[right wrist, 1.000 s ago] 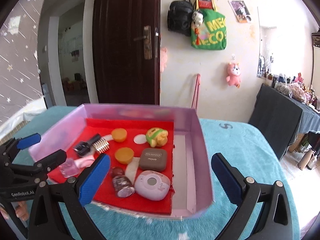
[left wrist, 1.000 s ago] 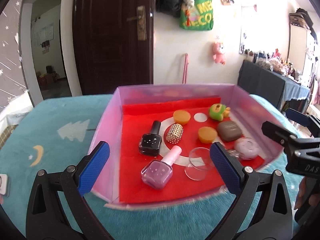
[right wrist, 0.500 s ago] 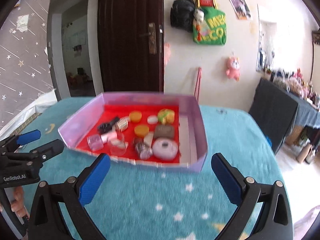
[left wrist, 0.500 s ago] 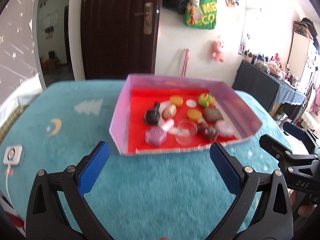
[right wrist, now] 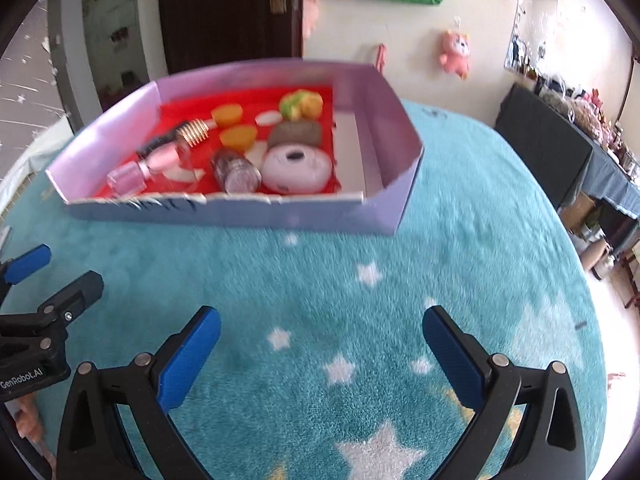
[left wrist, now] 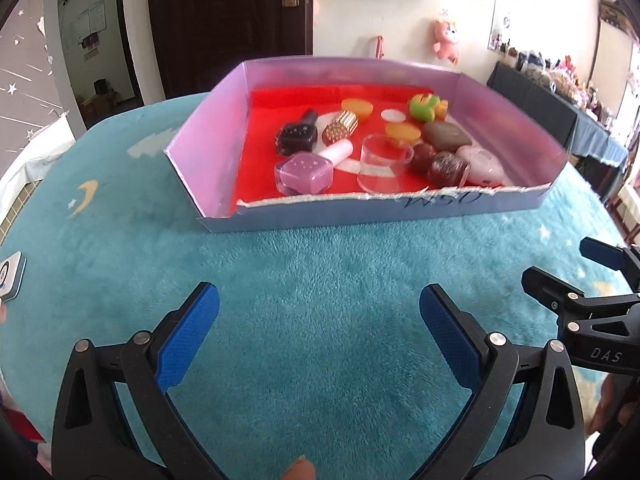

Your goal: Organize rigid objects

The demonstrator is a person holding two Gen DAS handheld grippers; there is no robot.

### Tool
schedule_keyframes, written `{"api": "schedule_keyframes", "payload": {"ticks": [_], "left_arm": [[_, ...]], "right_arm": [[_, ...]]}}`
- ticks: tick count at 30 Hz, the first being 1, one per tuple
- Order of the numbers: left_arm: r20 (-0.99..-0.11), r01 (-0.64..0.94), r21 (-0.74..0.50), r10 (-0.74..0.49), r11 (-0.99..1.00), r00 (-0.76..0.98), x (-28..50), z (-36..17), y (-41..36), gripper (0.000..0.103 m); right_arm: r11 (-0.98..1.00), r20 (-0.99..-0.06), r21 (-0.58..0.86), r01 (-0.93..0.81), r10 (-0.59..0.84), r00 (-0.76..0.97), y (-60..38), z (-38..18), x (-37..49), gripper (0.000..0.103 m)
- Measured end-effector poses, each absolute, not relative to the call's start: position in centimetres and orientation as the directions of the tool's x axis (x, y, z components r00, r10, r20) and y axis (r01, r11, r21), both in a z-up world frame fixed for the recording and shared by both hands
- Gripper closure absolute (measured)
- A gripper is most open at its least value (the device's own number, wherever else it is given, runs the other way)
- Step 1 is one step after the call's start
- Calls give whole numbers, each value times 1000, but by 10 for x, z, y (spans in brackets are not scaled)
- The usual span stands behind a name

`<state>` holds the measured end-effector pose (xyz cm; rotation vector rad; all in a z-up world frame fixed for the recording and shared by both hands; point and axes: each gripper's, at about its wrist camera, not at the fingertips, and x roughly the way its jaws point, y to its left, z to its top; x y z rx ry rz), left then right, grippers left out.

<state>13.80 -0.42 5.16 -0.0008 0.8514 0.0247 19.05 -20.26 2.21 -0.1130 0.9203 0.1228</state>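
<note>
Teal plush cloth with stars and a moon covers the table [left wrist: 320,272]. Toward its far edge sits a shallow lilac box [left wrist: 400,210] lined in red, holding the small things: a pink polish bottle [left wrist: 306,172] and a black one [left wrist: 298,136] at the box's left, a clear cup [left wrist: 384,162] mid-front, a gold studded roller [left wrist: 340,127], two orange caps [left wrist: 357,107], a brown case [left wrist: 446,136] and a green toy [left wrist: 424,106] further right. Left gripper [left wrist: 320,320] and right gripper [right wrist: 320,338] hover near the table's near edge, well apart from the box, both spread wide with nothing between the fingers.
</note>
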Motion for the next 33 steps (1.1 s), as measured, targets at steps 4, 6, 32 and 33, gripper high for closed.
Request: {"api": "schedule_keyframes", "payload": {"ticks": [4,6,32,33], "left_arm": [[-800,-20,6,17,1000,599,147,40,-4,1],[-804,-24,2,15,1000,594,148,39,-3,0],[-806,-42,-2,23,999,592,156,39,-2,0],[-805,-42,-2,23,999,592,156,39,-2,0]], "right_arm": [[991,-806,-34,-127,48,590,-206,20,194,0],[992,-811,-11,-124,64,582,-209,18,196,0],[992,-812,4,-124,75,579,-211,18,194,0],[992,-812,4,-124,75,579,-212,18,194,0]]}}
